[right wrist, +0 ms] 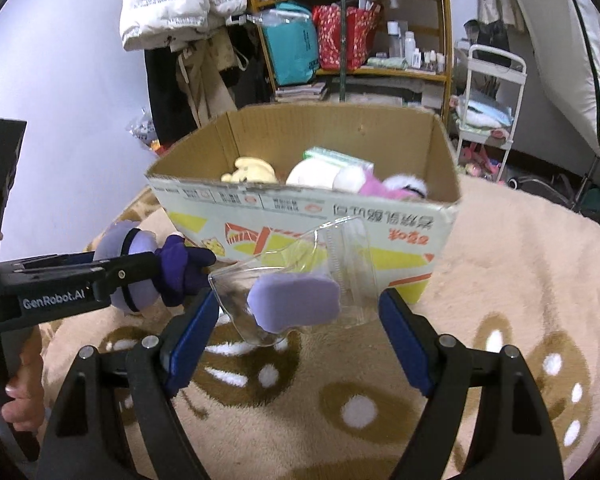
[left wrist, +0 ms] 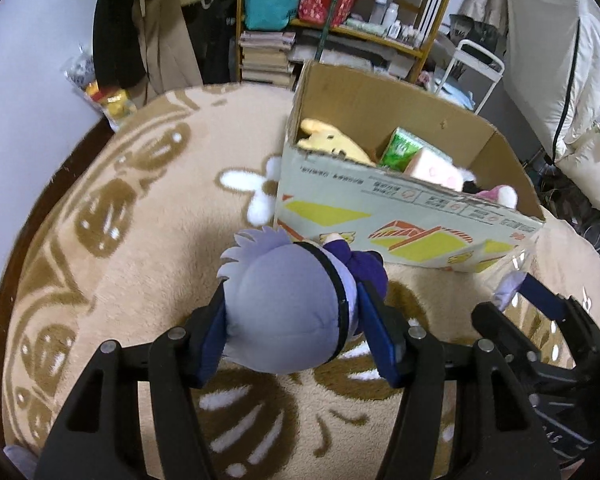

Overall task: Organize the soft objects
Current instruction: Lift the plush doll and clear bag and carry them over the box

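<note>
My left gripper [left wrist: 292,312] is shut on a plush doll [left wrist: 284,304] with grey hair and a purple outfit, held above the rug just in front of the cardboard box [left wrist: 380,216]. The doll also shows in the right wrist view [right wrist: 152,276]. My right gripper [right wrist: 296,312] is shut on a clear plastic pack [right wrist: 332,280] with a lilac sponge [right wrist: 296,300] inside, held near the box's front wall [right wrist: 300,224]. The box holds a yellow plush [left wrist: 332,140], a green pack [left wrist: 400,148] and pink and white soft toys [right wrist: 384,188].
A beige patterned rug [left wrist: 140,240] covers the floor. Behind the box stand a wooden shelf [right wrist: 380,28] with bags and bottles, hanging clothes [left wrist: 156,28], and a white cart [right wrist: 492,92]. White bedding [left wrist: 560,60] is at the right.
</note>
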`<state>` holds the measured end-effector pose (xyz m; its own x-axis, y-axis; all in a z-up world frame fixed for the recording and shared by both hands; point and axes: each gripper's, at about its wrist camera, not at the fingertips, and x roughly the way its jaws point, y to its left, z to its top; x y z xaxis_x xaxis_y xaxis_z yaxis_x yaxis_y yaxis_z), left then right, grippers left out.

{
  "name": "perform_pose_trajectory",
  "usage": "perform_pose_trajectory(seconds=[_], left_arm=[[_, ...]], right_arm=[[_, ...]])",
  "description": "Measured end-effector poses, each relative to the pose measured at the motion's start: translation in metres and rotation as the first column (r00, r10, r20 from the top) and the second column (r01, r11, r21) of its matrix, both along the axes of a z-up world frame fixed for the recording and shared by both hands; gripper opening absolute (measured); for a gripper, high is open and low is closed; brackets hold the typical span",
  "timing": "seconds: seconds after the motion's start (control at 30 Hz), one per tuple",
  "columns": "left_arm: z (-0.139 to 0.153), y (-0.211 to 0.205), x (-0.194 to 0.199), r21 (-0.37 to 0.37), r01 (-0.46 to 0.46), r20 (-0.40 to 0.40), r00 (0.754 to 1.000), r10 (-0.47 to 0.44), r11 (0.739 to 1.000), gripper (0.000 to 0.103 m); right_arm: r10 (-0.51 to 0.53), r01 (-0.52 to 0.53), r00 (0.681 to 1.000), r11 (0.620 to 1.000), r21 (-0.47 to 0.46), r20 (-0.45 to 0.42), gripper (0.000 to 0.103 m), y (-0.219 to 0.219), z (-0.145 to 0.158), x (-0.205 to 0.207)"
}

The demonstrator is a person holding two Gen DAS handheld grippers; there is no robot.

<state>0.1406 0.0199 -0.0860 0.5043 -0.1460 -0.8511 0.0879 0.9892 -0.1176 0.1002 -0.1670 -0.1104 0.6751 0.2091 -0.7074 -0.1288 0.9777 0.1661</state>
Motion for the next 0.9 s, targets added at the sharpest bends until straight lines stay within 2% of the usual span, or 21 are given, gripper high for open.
perform_pose_trajectory(seconds=[0.17, 0.33, 0.57, 0.9], left_arm=[[0.019, -0.003, -0.015, 0.028, -0.003, 0.091, 0.996, 0.000, 1.000, 0.060], [0.041, -0.006, -0.032, 0.050, -0.016, 0.208, 0.978, 0.005, 0.999, 0.060], [0.068, -0.014, -0.048, 0.078, -0.042, 0.375, 0.927, 0.010, 0.996, 0.060], [0.087, -0.017, -0.055, 0.084, -0.079, 0.502, 0.864, 0.026, 0.993, 0.060]], right_arm=[[-0.011, 0.010, 0.999, 1.000, 0.009, 0.044, 0.086, -0.005, 0.019, -0.014], [-0.032, 0.029, 0.996, 0.999, 0.029, 0.088, 0.086, -0.012, 0.036, -0.028], [-0.062, 0.054, 0.986, 0.997, 0.053, 0.157, 0.086, -0.025, 0.059, -0.038], [-0.106, 0.086, 0.969, 0.992, 0.094, 0.223, 0.086, -0.048, 0.077, -0.030]])
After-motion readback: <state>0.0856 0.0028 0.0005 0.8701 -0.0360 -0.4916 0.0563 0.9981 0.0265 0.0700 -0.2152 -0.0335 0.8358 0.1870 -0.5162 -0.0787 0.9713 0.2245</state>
